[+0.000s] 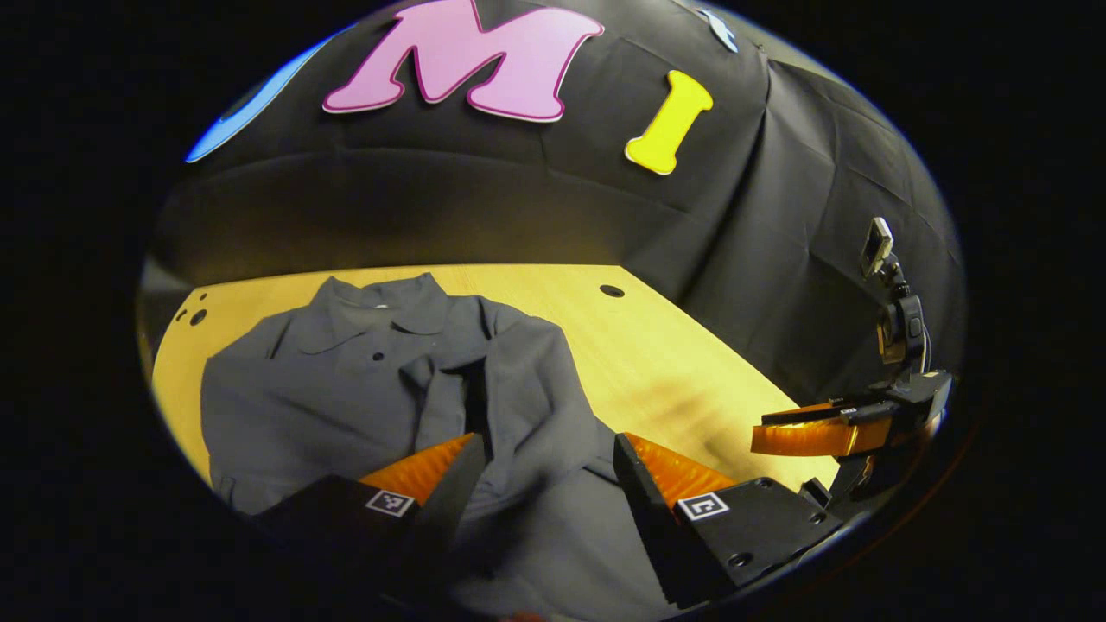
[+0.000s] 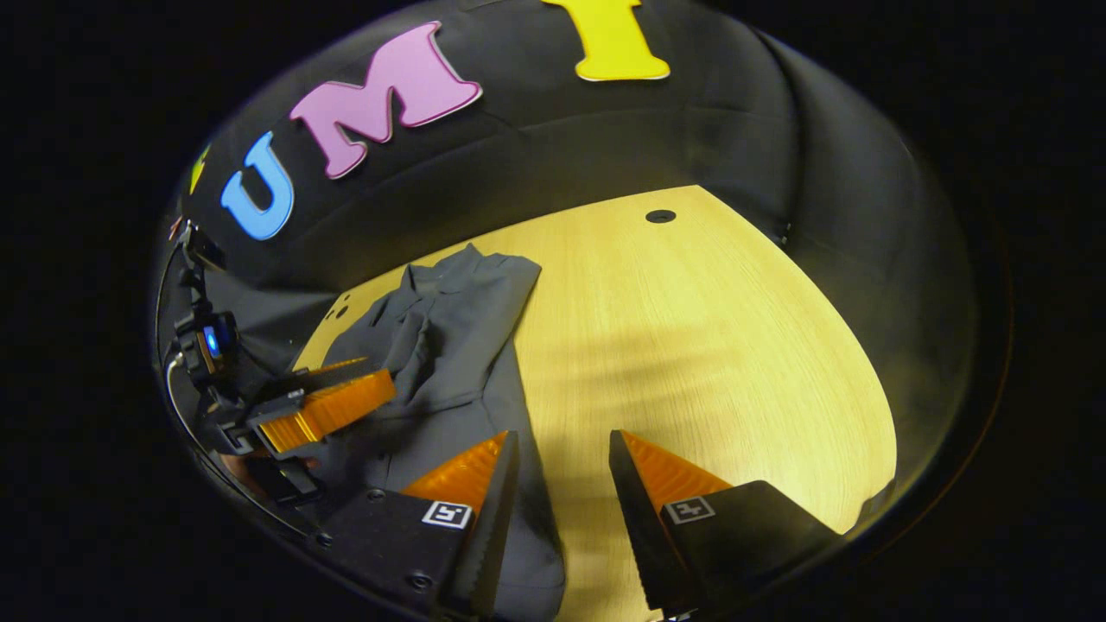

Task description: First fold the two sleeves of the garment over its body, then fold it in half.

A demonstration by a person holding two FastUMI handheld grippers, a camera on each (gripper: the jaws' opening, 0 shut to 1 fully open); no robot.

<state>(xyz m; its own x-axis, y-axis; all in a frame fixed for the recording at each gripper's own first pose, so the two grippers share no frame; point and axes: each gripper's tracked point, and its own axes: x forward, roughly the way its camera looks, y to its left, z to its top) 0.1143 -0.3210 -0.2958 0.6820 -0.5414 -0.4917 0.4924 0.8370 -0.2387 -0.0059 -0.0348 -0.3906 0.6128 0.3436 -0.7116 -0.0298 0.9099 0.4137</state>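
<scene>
A grey collared shirt (image 1: 346, 389) lies flat on the wooden table (image 1: 657, 345), collar at the far end. One sleeve (image 1: 536, 380) is folded across its body. My left gripper (image 1: 546, 445) is open and hovers over the shirt's lower part, with cloth showing between its fingers but not pinched. In the right gripper view the shirt (image 2: 458, 337) lies to the left, and my right gripper (image 2: 562, 441) is open above the shirt's right edge and bare table. The left gripper (image 2: 328, 402) hangs over the shirt's near left side. The right gripper (image 1: 821, 430) sits off the shirt, by the table's right edge.
Black cloth walls close the table in at the back and right. A round hole (image 2: 660, 215) marks the far table corner, and small holes (image 1: 197, 317) sit at the far left. Bare wood (image 2: 708, 345) stretches to the right of the shirt.
</scene>
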